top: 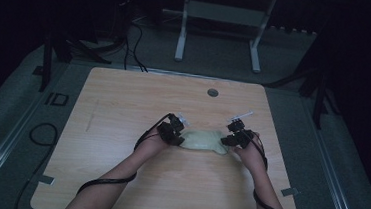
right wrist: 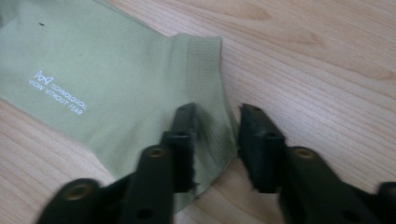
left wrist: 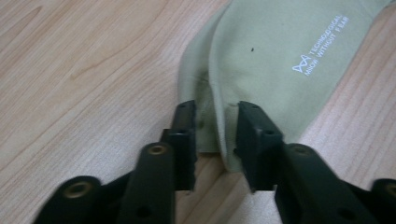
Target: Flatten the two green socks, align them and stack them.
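A pale green sock [top: 203, 139] with small white lettering lies flat on the wooden table [top: 123, 104], a little in front of the middle. My left gripper [top: 176, 135] is at its left end and my right gripper [top: 232, 138] at its right end. In the left gripper view the sock [left wrist: 280, 51] has a raised fold standing between the jaws of the left gripper [left wrist: 217, 123], which are apart and not pinching it. In the right gripper view the ribbed cuff [right wrist: 205, 70] of the sock lies between the parted jaws of the right gripper [right wrist: 217, 126].
A grey round cap [top: 213, 92] sits in the tabletop near its far edge. Black cables trail from both grippers along the forearms. A white metal frame [top: 181, 34] stands on the floor behind the table, and more cables [top: 41, 133] lie at its left.
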